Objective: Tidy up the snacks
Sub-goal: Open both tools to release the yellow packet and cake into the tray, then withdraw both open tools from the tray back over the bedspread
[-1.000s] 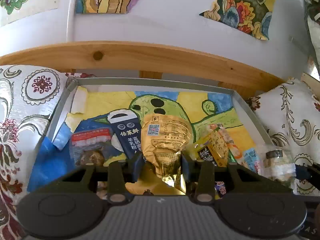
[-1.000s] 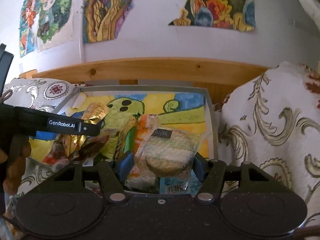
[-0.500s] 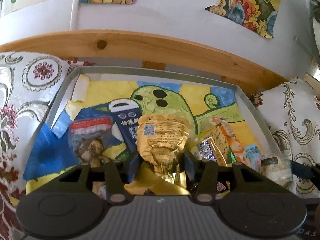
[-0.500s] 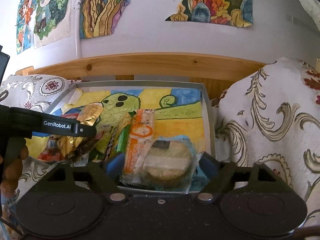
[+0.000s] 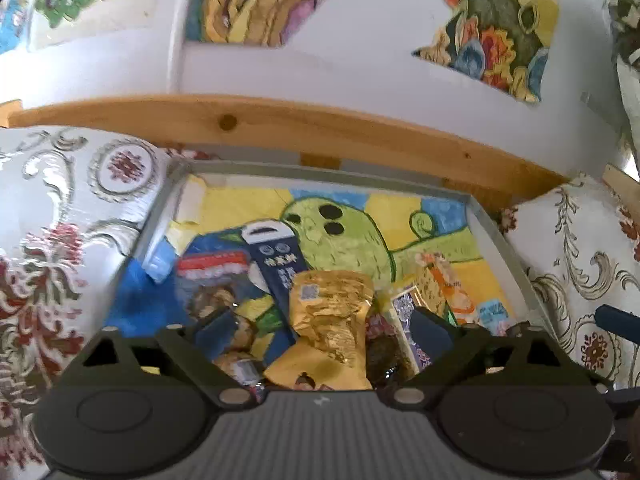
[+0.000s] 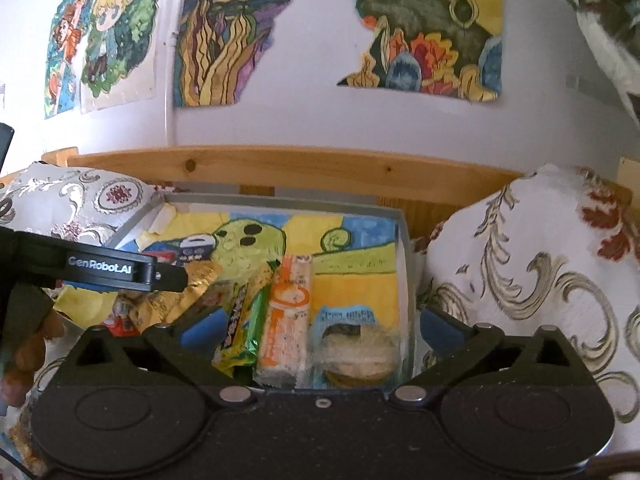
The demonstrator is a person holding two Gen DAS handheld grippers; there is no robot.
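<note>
tray (image 6: 404, 240) holds gold pouch (image 5: 332, 316); wrapped cake (image 6: 356, 356)

- A white wall (image 6: 304, 120) carries torn, brightly coloured paintings (image 6: 224, 32).
- Below it runs a pale wooden rail (image 5: 320, 128) with a knot.
- Cloth with scroll and floral patterns (image 6: 528, 264) covers the surface on both sides.
- Soft daylight falls over everything.
</note>
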